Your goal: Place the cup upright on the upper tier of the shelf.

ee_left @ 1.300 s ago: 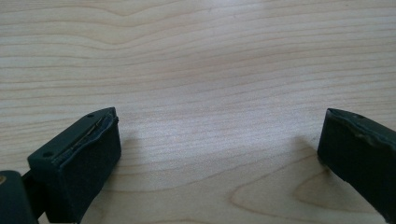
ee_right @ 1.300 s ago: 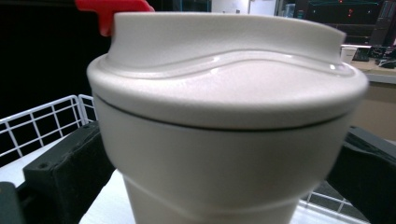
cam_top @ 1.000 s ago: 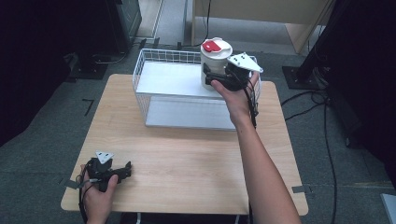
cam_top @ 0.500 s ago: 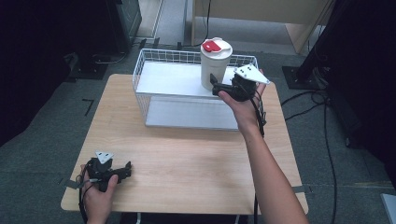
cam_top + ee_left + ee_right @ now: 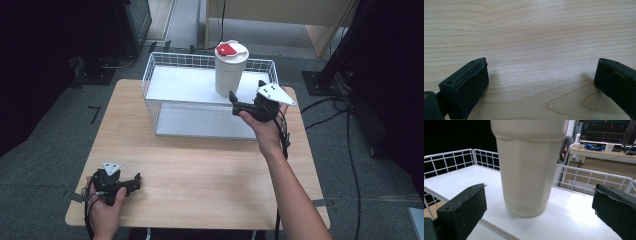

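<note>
**Cream tumbler stands free on the rack shelf, just ahead of the spread right gripper**

The right gripper (image 5: 236, 100) is held at the right front corner of the white wire rack (image 5: 156, 67), level with its upper shelf, and is pointed toward the cream tumbler (image 5: 229, 74). Its jaws are spread wide, and nothing is clasped between them. In the right gripper view, the right gripper (image 5: 539, 205) is seen with one black jaw at each lower corner, and the tumbler (image 5: 526, 170) is framed in the gap between them, a little left of the middle. The tumbler is not touched by either jaw; it lies just beyond the jaw tips, close ahead of them. It stands upright on the white shelf board (image 5: 574, 217), near the shelf's right end, and is closed by a white lid with a red tab (image 5: 228, 48). The shelf is bounded behind the tumbler by a low wire railing (image 5: 586, 180).

The left gripper (image 5: 131, 181) is held by the left hand (image 5: 105, 212) at the near left corner of the wooden table (image 5: 210, 175), well apart from the rack and the tumbler. In the left gripper view its jaws are likewise seen wide apart, the left gripper (image 5: 540, 75) being laid low over bare wood grain (image 5: 536, 37) with nothing between them. The rack is set toward the far edge of the table, and grey carpet (image 5: 45, 150) is seen around the table.
</note>
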Demonstrator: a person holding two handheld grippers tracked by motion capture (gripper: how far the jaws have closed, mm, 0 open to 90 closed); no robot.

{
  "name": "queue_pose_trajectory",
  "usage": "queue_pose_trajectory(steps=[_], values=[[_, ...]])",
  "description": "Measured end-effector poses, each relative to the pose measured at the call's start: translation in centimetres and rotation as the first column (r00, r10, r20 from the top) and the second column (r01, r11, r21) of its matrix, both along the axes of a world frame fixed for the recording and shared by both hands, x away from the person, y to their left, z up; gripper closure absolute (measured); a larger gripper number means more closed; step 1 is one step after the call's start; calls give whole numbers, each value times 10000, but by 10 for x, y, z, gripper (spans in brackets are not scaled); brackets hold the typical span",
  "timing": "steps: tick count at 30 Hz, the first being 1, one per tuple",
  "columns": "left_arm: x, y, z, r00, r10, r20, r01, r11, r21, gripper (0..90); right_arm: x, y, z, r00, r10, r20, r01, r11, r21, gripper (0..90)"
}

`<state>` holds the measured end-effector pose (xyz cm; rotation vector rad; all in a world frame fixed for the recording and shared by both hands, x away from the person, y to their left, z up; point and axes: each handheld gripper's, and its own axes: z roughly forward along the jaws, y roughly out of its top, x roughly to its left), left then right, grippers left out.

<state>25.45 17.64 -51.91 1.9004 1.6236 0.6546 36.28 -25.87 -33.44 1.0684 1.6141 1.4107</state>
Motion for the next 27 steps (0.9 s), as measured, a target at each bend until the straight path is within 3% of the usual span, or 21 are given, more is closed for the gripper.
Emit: queue_pose_trajectory(steps=[12,18,27], values=[[0,0,0,10000,-3,7,3,10000,13,0,-26,-14,-15,10000,13,99,-10,9996,-274,0],[0,0,0,10000,2,9,-2,10000,9,0,-41,-26,-30,10000,-68,23,68,9993,-358,0],[0,0,0,10000,13,30,-13,10000,-8,0,-62,-49,-53,9991,-378,-202,377,9993,-56,0]])
